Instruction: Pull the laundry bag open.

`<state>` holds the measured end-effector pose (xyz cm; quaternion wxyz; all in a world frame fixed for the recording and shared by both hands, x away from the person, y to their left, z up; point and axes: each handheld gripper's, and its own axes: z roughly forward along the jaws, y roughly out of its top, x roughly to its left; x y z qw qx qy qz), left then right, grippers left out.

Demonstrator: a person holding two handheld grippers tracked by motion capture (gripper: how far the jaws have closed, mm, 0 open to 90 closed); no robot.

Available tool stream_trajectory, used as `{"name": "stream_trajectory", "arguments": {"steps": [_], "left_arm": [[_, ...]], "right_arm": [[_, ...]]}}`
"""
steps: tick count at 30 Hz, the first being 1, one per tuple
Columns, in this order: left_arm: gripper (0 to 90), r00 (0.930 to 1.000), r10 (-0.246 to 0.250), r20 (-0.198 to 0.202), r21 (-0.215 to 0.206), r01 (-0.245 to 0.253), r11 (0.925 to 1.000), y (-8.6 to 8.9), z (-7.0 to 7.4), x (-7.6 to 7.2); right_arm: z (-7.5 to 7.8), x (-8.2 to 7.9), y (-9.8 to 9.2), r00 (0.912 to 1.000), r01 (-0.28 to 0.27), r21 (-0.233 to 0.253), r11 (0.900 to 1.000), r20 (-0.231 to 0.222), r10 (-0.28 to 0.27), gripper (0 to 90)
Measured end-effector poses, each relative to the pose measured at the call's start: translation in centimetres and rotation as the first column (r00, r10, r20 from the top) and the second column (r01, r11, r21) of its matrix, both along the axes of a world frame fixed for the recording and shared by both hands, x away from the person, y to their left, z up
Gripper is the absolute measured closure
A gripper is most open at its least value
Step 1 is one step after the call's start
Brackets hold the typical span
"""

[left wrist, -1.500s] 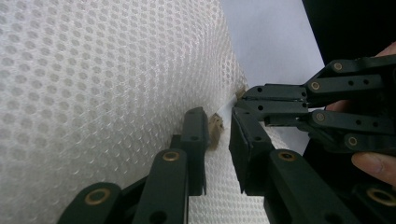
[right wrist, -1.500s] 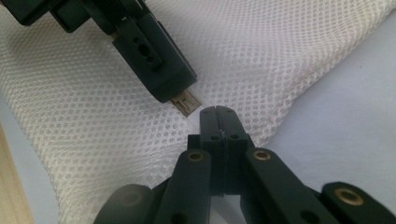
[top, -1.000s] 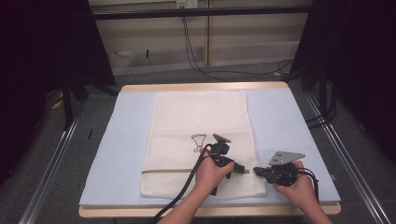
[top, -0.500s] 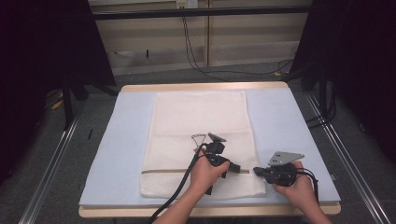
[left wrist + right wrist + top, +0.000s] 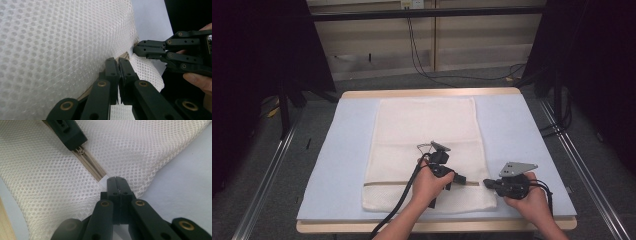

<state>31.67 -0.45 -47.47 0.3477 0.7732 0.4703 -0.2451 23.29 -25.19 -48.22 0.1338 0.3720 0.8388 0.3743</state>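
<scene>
A white mesh bag (image 5: 427, 130) lies flat on the light blue mat, with a beige zipper (image 5: 387, 183) running across it near its front end. In the high view my left gripper (image 5: 460, 178) is shut on the zipper, its tips pointing right. The left gripper view shows its jaws (image 5: 117, 63) closed on the zipper tape (image 5: 125, 53). Just right of it, my right gripper (image 5: 486, 182) is shut on a small white tab (image 5: 103, 182) at the zipper's end. The right gripper view shows the zipper (image 5: 90, 162) running from my right gripper (image 5: 116, 180) up to the left gripper (image 5: 67, 132).
The mat (image 5: 522, 135) covers a wooden table whose front edge (image 5: 337, 227) lies just below the bag. Metal rails (image 5: 267, 170) run along both sides on the floor. Bare mat lies left and right of the bag.
My left gripper has slid a little to the left along the zipper, away from the right gripper. The right gripper has stayed in place on the bag's corner.
</scene>
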Motion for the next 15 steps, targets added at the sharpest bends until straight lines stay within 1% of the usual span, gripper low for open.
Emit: {"name": "stream_trajectory", "arguments": {"steps": [1, 2, 4, 5, 6, 7, 8, 9, 10, 11, 12, 13, 15], "left_arm": [[87.3, 1.0, 0.004, -0.002, -0.007, -0.004, 1.0, 0.0, 0.0, 0.0], [87.3, 0.9999, 0.011, -0.006, -0.002, -0.011, 0.9999, 0.1, 0.0, 0.0], [87.4, 1.0, 0.002, 0.0, -0.012, -0.002, 0.9999, 0.3, -0.1, 0.1], [87.3, 1.0, 0.004, -0.006, -0.009, -0.004, 0.9999, 0.4, -0.1, 0.1], [87.3, 1.0, 0.003, -0.001, -0.009, -0.003, 1.0, 0.6, -0.1, 0.1], [87.3, 0.9998, 0.016, -0.011, -0.013, -0.016, 0.9998, 0.5, -0.1, 0.0], [87.3, 0.9999, 0.007, -0.011, -0.016, -0.008, 0.9998, 0.7, -0.1, 0.1], [87.3, 1.0, 0.009, -0.004, -0.008, -0.009, 0.9999, 0.8, -0.1, 0.1], [87.3, 0.9998, 0.017, -0.01, -0.013, -0.017, 0.9998, 0.9, 0.0, 0.1], [87.3, 0.9999, 0.013, -0.005, -0.012, -0.013, 0.9998, 1.0, 0.0, 0.1], [87.3, 0.9999, 0.001, -0.015, -0.016, -0.001, 0.9999, 1.1, 0.0, 0.2], [87.3, 0.9999, 0.009, -0.013, -0.013, -0.009, 0.9999, 1.1, 0.0, 0.2], [87.3, 0.9998, 0.012, -0.013, -0.022, -0.012, 0.9997, 1.1, 0.0, 0.1]], "right_arm": [[0.0, 0.0, 0.0, 1.0, 0.0, 0.002, 1.0, 0.001, 0.0, 90.0], [0.0, 0.0, 0.0, 1.0, 0.0, 0.003, 1.0, 0.002, 0.0, 90.0], [0.0, 0.0, 0.0, 1.0, 0.0, 0.003, 1.0, 0.001, 0.0, 90.0], [0.0, 0.0, 0.0, 1.0, 0.001, 0.002, 1.0, 0.001, -0.001, 90.0], [0.0, 0.0, 0.0, 1.0, 0.002, 0.002, 1.0, 0.0, -0.002, 90.0], [0.0, 0.0, 0.0, 1.0, 0.004, -0.001, 1.0, 0.001, -0.004, 90.0], [0.0, 0.0, 0.0, 1.0, 0.003, 0.001, 1.0, 0.001, -0.003, 90.0], [0.0, 0.0, 0.0, 1.0, 0.003, 0.003, 1.0, 0.0, -0.003, 90.0], [0.0, 0.0, 0.0, 1.0, 0.003, 0.002, 1.0, 0.0, -0.003, 90.0], [0.0, 0.0, 0.0, 1.0, 0.003, 0.001, 1.0, 0.0, -0.003, 90.0], [0.0, 0.0, 0.0, 1.0, 0.003, 0.002, 1.0, 0.001, -0.003, 90.0], [0.0, 0.0, 0.0, 1.0, 0.005, 0.0, 1.0, 0.003, -0.005, 90.0], [-0.1, -0.1, 0.0, 1.0, 0.004, 0.005, 1.0, 0.004, -0.004, 90.0]]}}
